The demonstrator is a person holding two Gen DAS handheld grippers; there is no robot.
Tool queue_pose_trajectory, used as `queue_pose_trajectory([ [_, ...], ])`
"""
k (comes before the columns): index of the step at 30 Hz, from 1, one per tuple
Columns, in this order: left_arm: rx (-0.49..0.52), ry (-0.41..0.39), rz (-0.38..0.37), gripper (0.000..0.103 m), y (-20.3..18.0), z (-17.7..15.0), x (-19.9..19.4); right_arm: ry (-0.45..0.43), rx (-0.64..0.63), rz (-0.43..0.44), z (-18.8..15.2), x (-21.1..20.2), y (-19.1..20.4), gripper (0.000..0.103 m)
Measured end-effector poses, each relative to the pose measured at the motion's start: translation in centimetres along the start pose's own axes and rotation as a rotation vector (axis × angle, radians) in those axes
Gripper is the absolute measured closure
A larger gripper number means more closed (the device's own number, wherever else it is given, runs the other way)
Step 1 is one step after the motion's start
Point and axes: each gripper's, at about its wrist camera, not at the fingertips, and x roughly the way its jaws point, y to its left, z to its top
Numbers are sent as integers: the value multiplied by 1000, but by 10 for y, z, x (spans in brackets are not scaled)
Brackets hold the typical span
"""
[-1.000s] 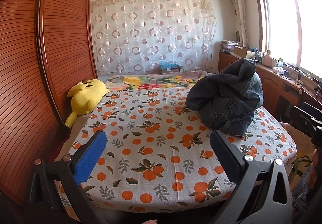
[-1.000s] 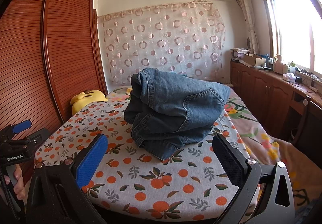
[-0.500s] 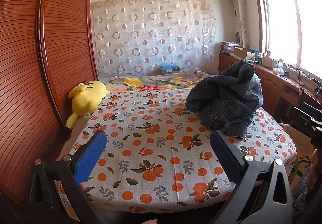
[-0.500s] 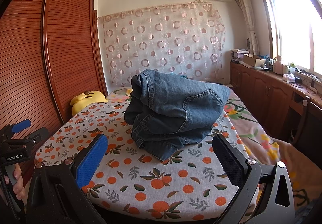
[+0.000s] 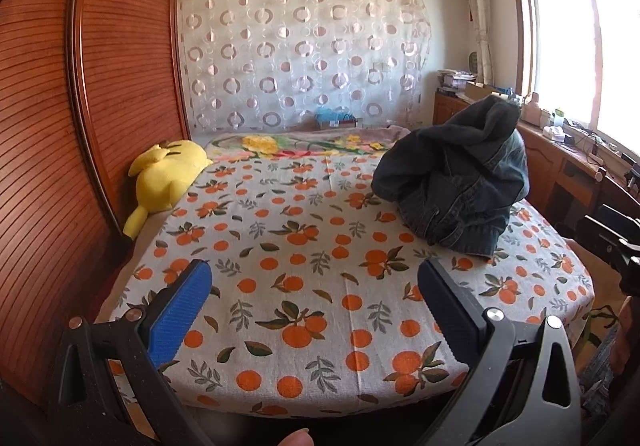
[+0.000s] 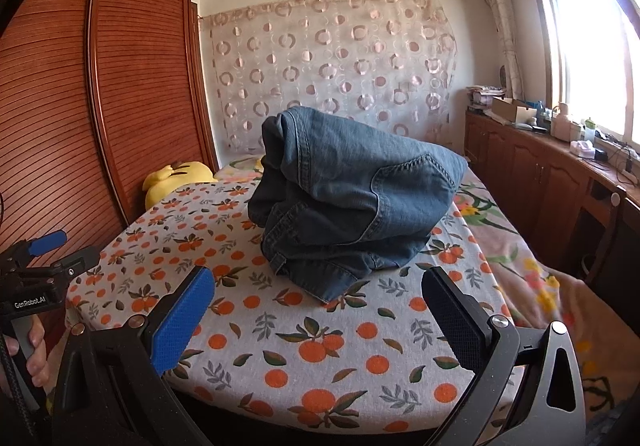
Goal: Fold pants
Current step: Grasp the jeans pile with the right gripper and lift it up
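On the bed [image 5: 304, 286], whose cover is printed with oranges and leaves, a pair of blue denim pants [image 6: 348, 201] is seen heaped in a crumpled mound, unfolded, with the waistband and a back pocket turned up toward the right wrist camera. Relative to the pants, the yellow plush toy [image 5: 168, 177] is placed well apart, against the slatted wooden wardrobe [image 5: 80, 125] at the bed's far-left side. Beyond the pants a flowered blanket [image 5: 288, 143] is spread across the head of the bed, and behind that a sheer curtain with ring patterns [image 6: 332, 65] is hung.

The left hand-held gripper [image 5: 316, 304] is held in the air short of the pants, its blue-padded fingers [image 5: 180, 310] spread wide apart with nothing between them (only bedcover is seen in the gap). The right hand-held gripper [image 6: 320, 310] is likewise held with its jaws wide apart and empty, near the pants but not touching them; the denim mound is framed just beyond its fingers. In the right wrist view, a person's hand [image 6: 28, 350] is seen wrapped round the left gripper's handle, well to the left of the pants.
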Motion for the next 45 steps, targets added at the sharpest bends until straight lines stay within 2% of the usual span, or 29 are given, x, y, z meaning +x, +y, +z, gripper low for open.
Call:
queue_pose_trajectory([
  [8,-10,1,11,0,8,-6,21,18,0,-12,7,11,-11,0],
  [12,7,1,11,0,9,-5,33,35,-31,-4,13,21,-13,5],
  [21,44,47,-63,0,8,0,69,72,-90,51,26,45,-11,17],
  [31,89,76,-81,0,0,5,92,30,-140,73,55,49,-19,18],
  [36,88,80,-93,0,-2,6,95,-23,-237,77,80,38,-7,18],
  [41,71,80,-104,0,-1,8,92,-18,-336,74,92,39,11,19],
  [43,66,78,-108,0,0,9,89,2,-384,76,93,42,20,26],
  [45,65,78,-107,0,0,10,88,42,-434,67,95,51,26,47],
])
